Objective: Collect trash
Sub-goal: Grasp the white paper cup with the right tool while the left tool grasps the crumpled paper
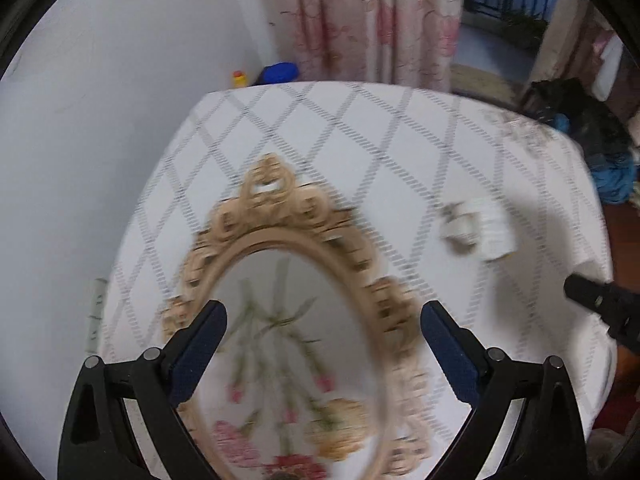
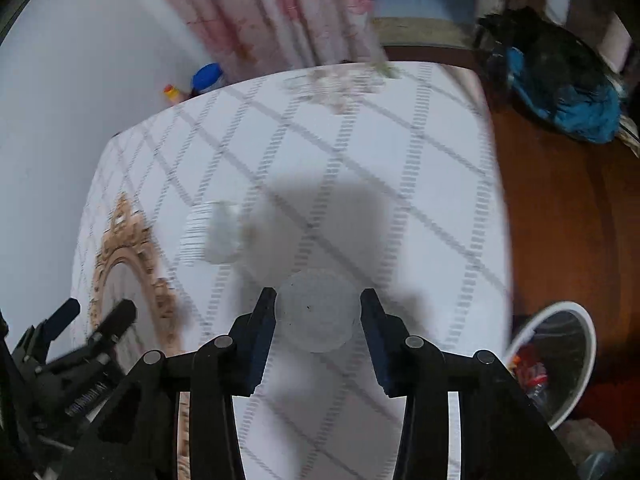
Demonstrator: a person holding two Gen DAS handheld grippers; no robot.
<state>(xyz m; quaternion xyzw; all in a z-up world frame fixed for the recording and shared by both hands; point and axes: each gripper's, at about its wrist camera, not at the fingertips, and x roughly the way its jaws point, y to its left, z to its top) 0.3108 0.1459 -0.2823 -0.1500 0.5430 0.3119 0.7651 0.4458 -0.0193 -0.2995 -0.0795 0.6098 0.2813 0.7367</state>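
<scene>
My right gripper (image 2: 318, 304) is shut on a clear, frosted round plastic cup (image 2: 316, 320), held above the table with its round end facing the camera. A crumpled white tissue or wrapper (image 1: 476, 232) (image 2: 220, 236) lies on the tablecloth ahead and to the left of it. In the left wrist view my left gripper (image 1: 324, 312) is open and holds nothing, hovering over an oval mirror (image 1: 296, 320) in an ornate gold frame. One black finger of the right gripper (image 1: 588, 292) pokes in at the right edge. The left gripper (image 2: 98, 312) also shows at lower left in the right wrist view.
The table (image 2: 360, 168) wears a white cloth with a grey diamond pattern. A white bin (image 2: 576, 392) with a dark liner and some trash stands on the brown floor to the right. A dark and blue bundle (image 2: 560, 88) lies beyond. Floral curtains (image 1: 380, 20) and a blue-capped container (image 1: 280, 72) stand behind the table.
</scene>
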